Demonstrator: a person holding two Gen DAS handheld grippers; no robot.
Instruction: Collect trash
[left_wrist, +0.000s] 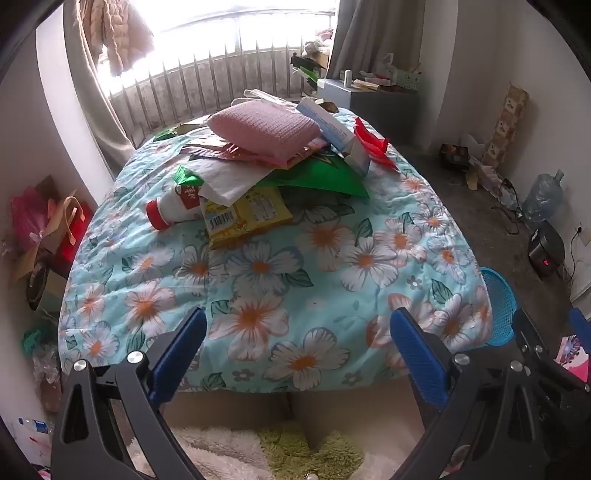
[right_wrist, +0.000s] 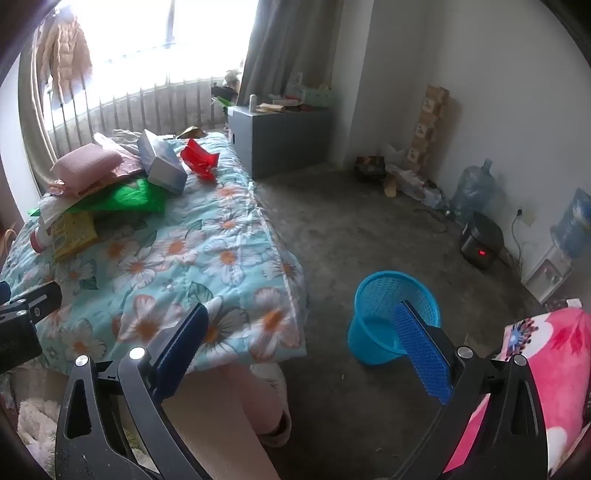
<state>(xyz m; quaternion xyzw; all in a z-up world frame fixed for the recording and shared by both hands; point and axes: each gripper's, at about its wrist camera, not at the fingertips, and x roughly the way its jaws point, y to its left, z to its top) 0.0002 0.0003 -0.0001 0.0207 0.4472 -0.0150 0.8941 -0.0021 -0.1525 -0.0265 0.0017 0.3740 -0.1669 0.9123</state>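
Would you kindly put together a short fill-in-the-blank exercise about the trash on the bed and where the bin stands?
1. The white bottle lying on the floral quilt has a ____ cap.
2. The mesh waste basket standing on the floor is ____ in colour.
3. The folded pink towel lies ____ the pile of wrappers.
4. Both the left gripper and the right gripper have their jaws ____, with nothing held.

Missing words: red; blue; on top of; open
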